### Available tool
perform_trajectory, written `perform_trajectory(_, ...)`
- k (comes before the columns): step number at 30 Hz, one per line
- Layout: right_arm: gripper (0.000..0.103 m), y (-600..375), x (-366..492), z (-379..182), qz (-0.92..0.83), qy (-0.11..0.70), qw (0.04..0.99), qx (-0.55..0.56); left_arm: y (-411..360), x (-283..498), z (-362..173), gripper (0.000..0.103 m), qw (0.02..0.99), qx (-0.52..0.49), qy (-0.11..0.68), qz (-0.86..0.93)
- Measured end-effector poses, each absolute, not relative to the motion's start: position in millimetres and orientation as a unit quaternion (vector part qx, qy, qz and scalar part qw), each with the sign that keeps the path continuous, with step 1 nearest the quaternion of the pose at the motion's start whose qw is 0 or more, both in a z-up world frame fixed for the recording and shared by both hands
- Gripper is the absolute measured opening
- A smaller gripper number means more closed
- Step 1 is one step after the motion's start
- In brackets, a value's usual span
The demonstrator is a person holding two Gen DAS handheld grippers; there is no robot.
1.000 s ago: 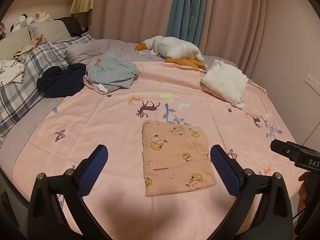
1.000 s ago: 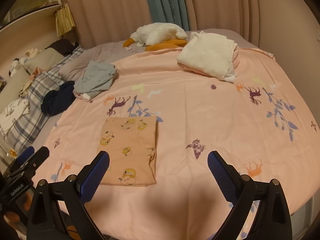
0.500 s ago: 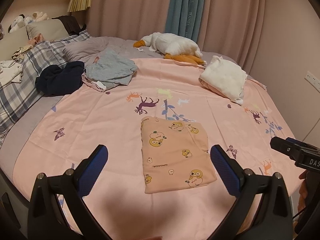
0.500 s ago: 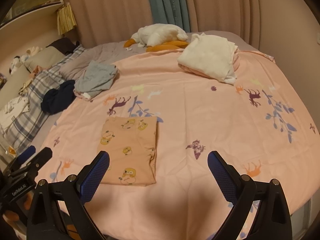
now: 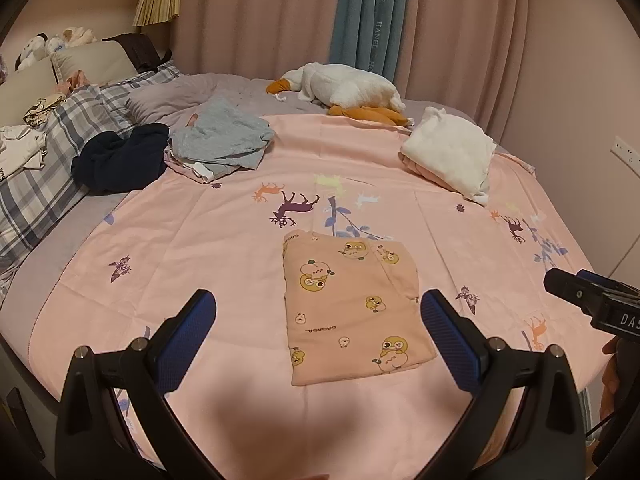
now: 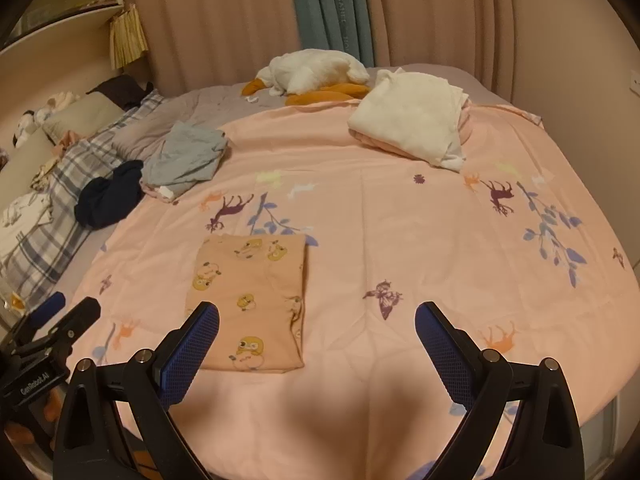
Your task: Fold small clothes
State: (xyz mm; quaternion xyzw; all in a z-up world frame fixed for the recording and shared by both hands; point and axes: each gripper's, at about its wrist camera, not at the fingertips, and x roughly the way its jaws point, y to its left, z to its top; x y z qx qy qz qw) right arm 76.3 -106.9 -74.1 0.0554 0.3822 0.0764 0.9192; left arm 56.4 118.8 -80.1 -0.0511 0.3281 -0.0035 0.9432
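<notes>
Peach folded garment (image 5: 352, 308) lies flat; both grippers spread wide, empty, wrists cropped.

On the bed (image 5: 52, 248) a sheet (image 5: 200, 240) is spread, and a folded garment (image 5: 352, 312) lies flat on it, near the front edge. The left hand-held gripper (image 5: 318, 320) hangs just before the garment, with its two fingers wide apart, and the garment is between them in its view. The right hand-held gripper (image 6: 318, 326) hangs beside it to the right, also wide apart, with the garment at its left finger. Behind, at the left, a heap of clothes (image 5: 220, 144) lies at the sheet's edge, and a dark garment (image 5: 120, 158) is just left of it, against the pillows (image 5: 36, 184). Behind, at the right, a folded pile (image 5: 452, 152) sits on the sheet. A stuffed goose (image 5: 348, 90) lies at the far side, before the curtains (image 5: 360, 20).
</notes>
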Motion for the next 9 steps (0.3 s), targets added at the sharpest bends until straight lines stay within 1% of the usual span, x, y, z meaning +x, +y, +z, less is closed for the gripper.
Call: perform_trajectory(9,0.098,-105.1,73.8,-74.5,0.074,0.381,0.92,0.054,117.4,55.1,-81.7,0.102,0.946,-0.045,0.322,0.006)
